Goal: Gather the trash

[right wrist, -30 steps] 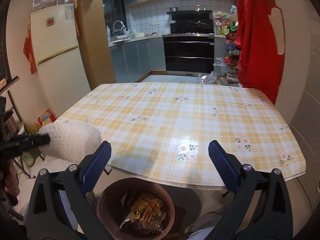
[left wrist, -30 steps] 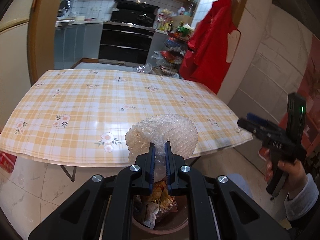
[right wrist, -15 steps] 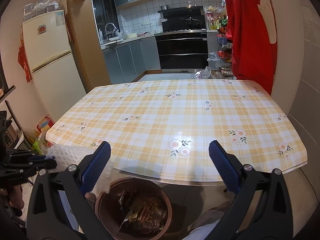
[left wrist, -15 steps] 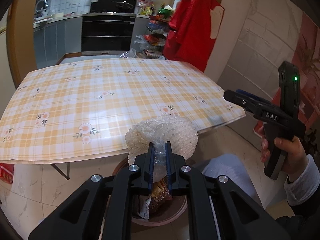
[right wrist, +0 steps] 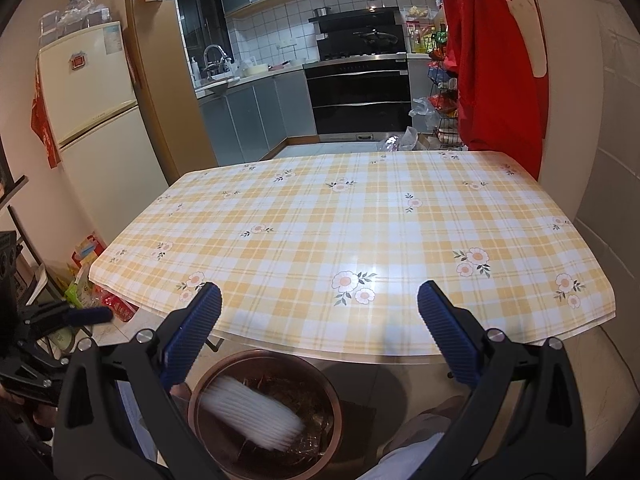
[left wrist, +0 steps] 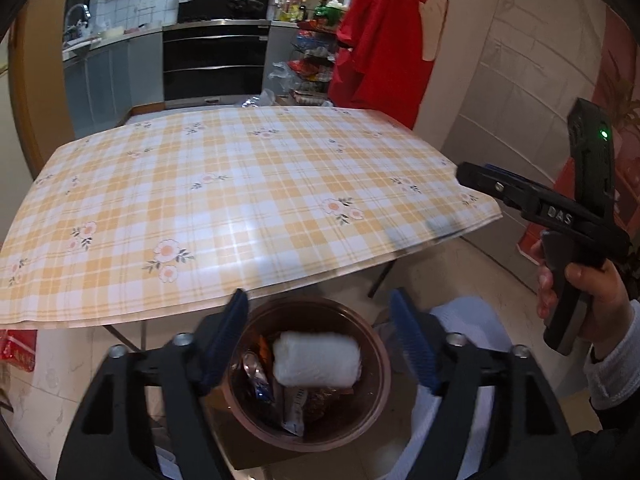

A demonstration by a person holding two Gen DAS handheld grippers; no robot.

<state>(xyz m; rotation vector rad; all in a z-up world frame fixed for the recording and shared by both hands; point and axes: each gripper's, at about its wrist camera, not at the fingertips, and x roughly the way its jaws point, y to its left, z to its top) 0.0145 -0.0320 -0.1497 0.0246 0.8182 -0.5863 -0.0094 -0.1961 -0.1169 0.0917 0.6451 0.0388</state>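
I am holding my left gripper over the brown bin below the table's near edge; its jaws are opening, nothing between them. The white bubble-wrap bundle is lying blurred in the bin on wrappers. My right gripper is standing wide apart and empty over the same bin. The yellow checked tablecloth is covering the table. Beyond its far edge are grey cabinets, a black oven, a cream fridge and a red garment.
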